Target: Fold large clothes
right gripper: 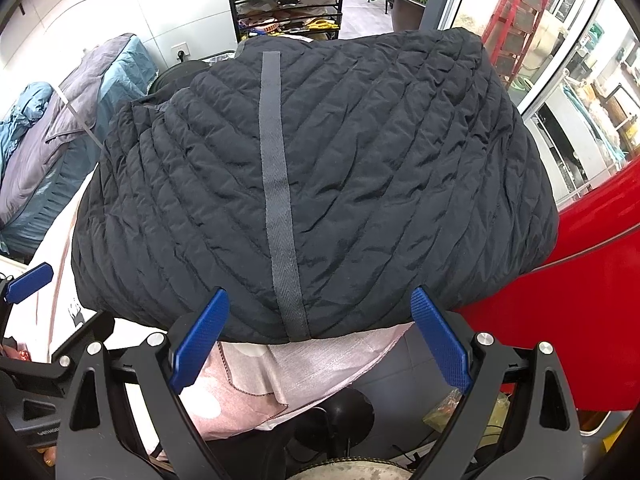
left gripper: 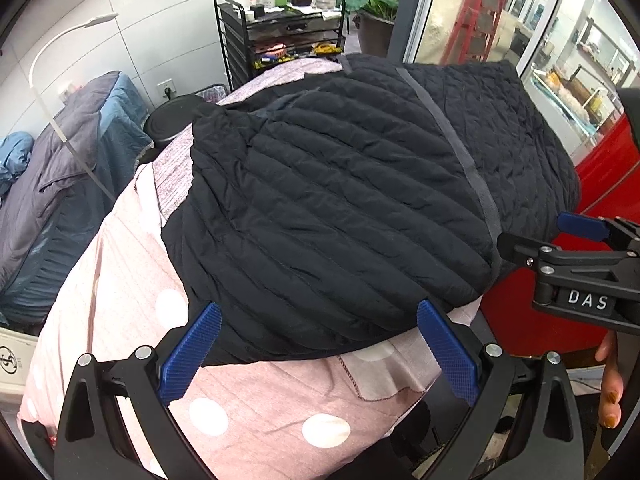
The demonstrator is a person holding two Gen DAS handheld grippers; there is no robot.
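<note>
Left gripper (left gripper: 318,354) is level at the near hem of the black quilted jacket (left gripper: 340,208), jaws spread wide and holding nothing; right gripper (right gripper: 320,338) sits at the same hem further right, likewise spread and empty. The jacket lies folded on the pink polka-dot cloth (left gripper: 248,400). Its grey tape strip (right gripper: 276,184) marks the long axis, running from the hem away from the grippers.

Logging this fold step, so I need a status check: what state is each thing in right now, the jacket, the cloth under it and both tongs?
Black quilted jacket: folded, lying flat on the cloth, ungripped.
Pink dotted cloth: spread under the jacket, edge hanging off.
Left tongs: open, at the jacket's near edge.
Right tongs: open, holding nothing.
</note>
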